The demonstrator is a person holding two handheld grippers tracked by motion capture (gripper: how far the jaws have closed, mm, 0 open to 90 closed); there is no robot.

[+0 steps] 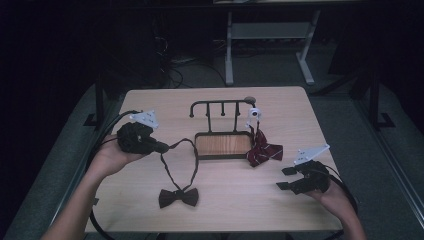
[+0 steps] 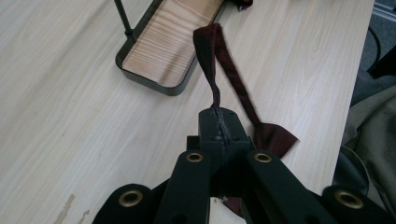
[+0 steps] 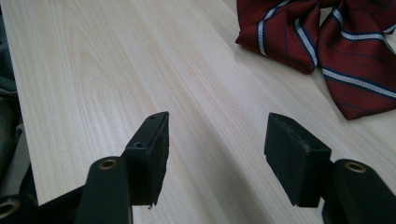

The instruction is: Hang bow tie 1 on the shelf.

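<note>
A dark maroon bow tie [image 1: 178, 197] lies on the wooden table, its thin neck strap [image 1: 181, 150] looping up toward the stand. My left gripper [image 1: 161, 148] is shut on that strap; in the left gripper view the strap [image 2: 214, 56] rises pinched from between the closed jaws of the gripper [image 2: 219, 122], and the bow [image 2: 274, 137] lies beyond. A red striped bow tie [image 1: 262, 149] hangs from the right hook of the black rack [image 1: 222, 104] and rests on the table. My right gripper [image 1: 286, 178] stands open and empty, the striped tie [image 3: 322, 42] ahead of it.
The rack stands on a black-rimmed wooden tray base [image 1: 222, 155] in the table's middle. A small white clip or tag [image 1: 253, 114] sits at the rack's right end. Cables trail off the left and right table edges. A desk frame [image 1: 267, 45] stands behind the table.
</note>
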